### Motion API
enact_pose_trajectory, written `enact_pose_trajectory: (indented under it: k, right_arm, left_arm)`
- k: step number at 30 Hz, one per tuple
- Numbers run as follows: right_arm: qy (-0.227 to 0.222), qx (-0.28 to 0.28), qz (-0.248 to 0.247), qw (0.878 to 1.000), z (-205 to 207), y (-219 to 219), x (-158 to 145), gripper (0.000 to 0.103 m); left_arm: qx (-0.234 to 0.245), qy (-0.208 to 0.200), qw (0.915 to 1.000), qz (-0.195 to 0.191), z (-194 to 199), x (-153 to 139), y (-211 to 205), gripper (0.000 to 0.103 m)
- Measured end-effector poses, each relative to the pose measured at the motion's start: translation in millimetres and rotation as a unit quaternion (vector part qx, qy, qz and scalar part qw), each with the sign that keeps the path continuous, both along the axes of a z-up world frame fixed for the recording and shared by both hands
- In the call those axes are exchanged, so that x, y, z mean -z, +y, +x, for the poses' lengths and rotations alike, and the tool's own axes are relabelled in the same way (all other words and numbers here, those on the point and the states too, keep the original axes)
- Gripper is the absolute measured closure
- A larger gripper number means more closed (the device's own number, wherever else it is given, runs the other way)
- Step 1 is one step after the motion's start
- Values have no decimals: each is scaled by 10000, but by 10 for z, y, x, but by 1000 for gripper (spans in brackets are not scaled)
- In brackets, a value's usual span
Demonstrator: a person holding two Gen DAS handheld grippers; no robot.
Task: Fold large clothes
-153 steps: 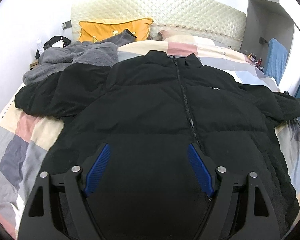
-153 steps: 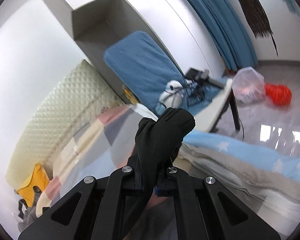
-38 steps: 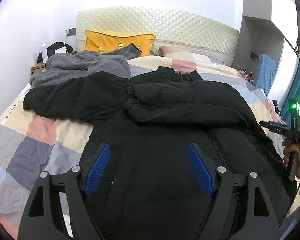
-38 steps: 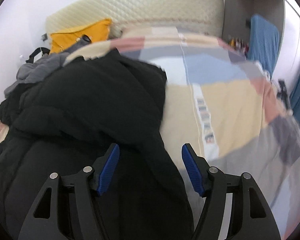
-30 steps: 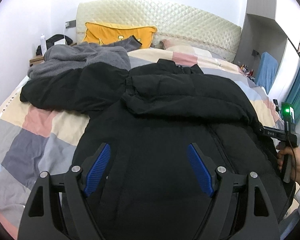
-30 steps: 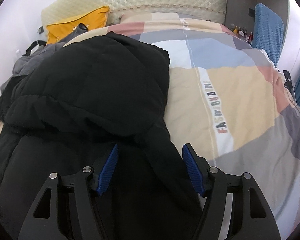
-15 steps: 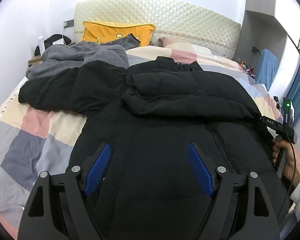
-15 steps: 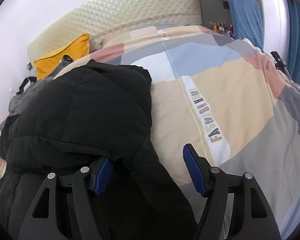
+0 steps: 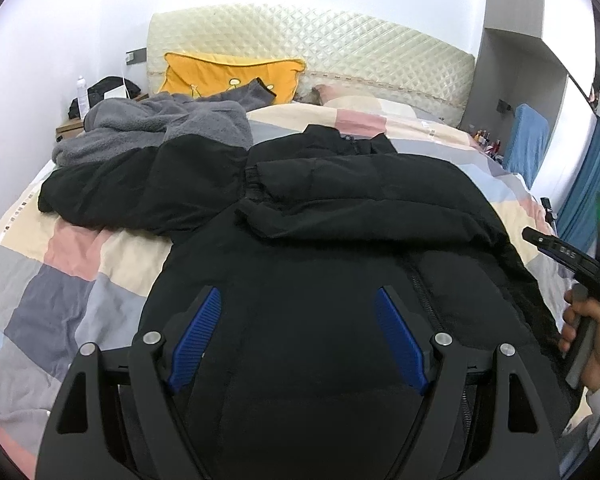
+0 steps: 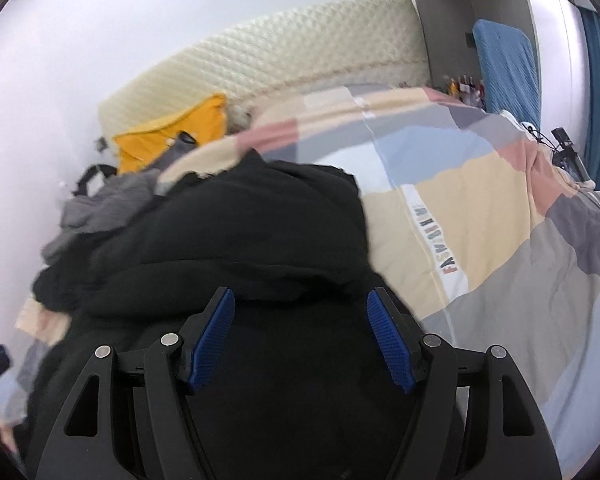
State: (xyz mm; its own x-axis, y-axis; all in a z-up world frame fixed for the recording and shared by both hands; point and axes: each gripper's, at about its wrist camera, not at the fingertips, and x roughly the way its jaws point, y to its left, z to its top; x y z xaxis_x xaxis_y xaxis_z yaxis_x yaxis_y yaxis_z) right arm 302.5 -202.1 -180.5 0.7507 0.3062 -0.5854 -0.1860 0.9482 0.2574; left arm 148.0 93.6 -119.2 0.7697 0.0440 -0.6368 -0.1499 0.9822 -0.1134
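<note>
A black padded zip-front jacket lies spread on a bed covered by a patchwork quilt in pink, cream, grey and pale blue. The left gripper hangs above the jacket's lower front with its blue-padded jaws wide apart and nothing between them; the zip runs just to the right of the right-hand jaw. Ahead of these jaws one sleeve lies folded across the chest, its cuff toward the left, while the other sleeve stretches out to the left over the quilt. Beyond that sleeve sits a crumpled grey fleece garment, and behind it a yellow cushion leans on the cream quilted headboard. The right gripper hovers over the jacket's right side, its jaws also apart and empty; bare quilt lies to their right. In the left wrist view the person's right hand grips that tool's handle at the far right.
</note>
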Motion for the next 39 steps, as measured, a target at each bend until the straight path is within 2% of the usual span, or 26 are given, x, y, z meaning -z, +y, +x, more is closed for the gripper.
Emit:
enact_pose_trajectory:
  k: [9, 18, 25, 29, 35, 39]
  right_arm:
    - [-747, -233, -84, 9969, -701, 165, -455, 35]
    - [-1035, -514, -83, 9933, -1201, 312, -547, 35]
    - [-1001, -570, -74, 9933, -1580, 360, -502, 34]
    - [-1054, -534, -134, 9929, -1680, 379, -484, 32]
    - [-1052, -550, -132, 9928, -1596, 400, -440, 32]
    - [-1075, -480, -112, 9930, -1596, 358, -422, 32]
  left_arm:
    - [99, -140, 9999, -24, -113, -90, -110, 23]
    - [245, -186, 9995, -47, -206, -92, -214, 23]
    - [308, -156, 9994, -66, -265, -57, -243, 23]
    - [333, -196, 9993, -3, -277, -47, -265, 23]
    - [258, -35, 9996, -98, -193, -13, -196, 23]
    - [220, -18, 9997, -143, -129, -121, -83, 23]
